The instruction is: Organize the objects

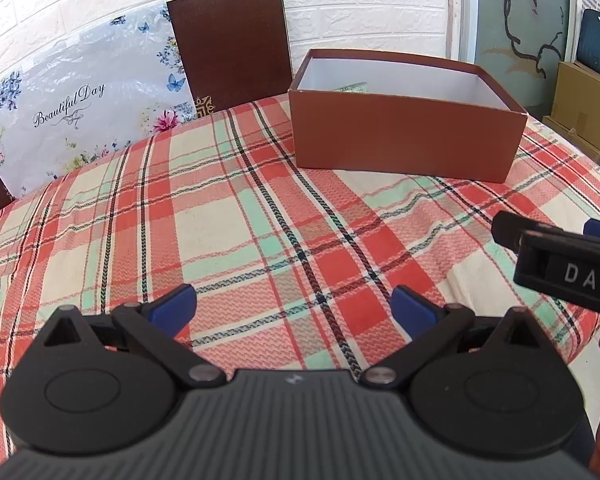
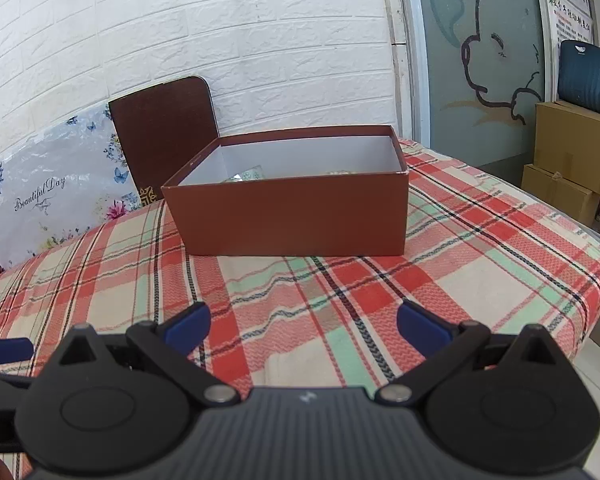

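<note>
Looks close to finished: nothing loose left on the checked cloth (image 1: 228, 216), and at least one patterned item (image 2: 247, 175) already down inside the brown box (image 2: 292, 216), mostly hidden by the near wall. Cannot tell what else is in there, or whether anything off-camera remains to be gathered. No lid in sight.

Left claw (image 1: 294, 306) spread wide, blue fingertips (image 1: 176, 306) well apart, holding nothing. Right claw (image 2: 303, 325) likewise wide open and empty, hovering low over the cloth.

Box standing open-topped toward the far side of the table, straight ahead of the right claw and well apart from it; ahead and off to the right of the left claw. Brown chair back (image 2: 164, 128) just behind the box.
</note>
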The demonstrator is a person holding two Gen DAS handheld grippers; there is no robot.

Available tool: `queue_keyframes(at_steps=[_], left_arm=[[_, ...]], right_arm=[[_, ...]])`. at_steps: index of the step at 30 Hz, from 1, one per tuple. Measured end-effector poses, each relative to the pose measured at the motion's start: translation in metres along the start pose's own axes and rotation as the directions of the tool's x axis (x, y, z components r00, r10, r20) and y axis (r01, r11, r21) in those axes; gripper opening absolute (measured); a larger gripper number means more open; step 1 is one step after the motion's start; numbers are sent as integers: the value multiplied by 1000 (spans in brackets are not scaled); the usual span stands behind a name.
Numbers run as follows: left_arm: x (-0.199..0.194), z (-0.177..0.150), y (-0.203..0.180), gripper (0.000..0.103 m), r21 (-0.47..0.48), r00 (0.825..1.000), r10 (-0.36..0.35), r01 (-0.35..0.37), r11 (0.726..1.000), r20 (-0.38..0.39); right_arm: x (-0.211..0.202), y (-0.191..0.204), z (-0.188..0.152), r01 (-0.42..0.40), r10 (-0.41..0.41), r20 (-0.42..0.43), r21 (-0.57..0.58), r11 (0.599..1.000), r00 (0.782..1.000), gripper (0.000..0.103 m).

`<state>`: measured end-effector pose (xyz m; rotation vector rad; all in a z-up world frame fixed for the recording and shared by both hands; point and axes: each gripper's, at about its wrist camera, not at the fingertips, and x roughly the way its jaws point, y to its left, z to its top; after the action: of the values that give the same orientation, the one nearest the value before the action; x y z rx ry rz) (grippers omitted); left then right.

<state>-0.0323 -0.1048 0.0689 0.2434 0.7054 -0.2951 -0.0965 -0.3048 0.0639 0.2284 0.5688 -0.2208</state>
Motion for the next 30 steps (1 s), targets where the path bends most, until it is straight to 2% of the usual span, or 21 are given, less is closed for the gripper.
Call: queue_keyframes(at_steps=[8,16,24,30], left_arm=[[-13,-2,1,103,8,999,15,-15,1000,36],[-15,-4,14,103,-41,999,22,-20,999,38],[-18,-8,7,103,-21,999,8,-7,1000,38],[-14,-6,8,103,-30,999,30,-29,999,32]], right_arm=[[-7,-1,-1,1,-1,1,-3,1000,1000,103],[-8,8,-3,-8,8,-8,-23,1000,1000,103],[-20,8,-7,7,-7,7,-39,999,1000,103],[-15,6,-6,8,-8,7,-45,999,1000,103]])
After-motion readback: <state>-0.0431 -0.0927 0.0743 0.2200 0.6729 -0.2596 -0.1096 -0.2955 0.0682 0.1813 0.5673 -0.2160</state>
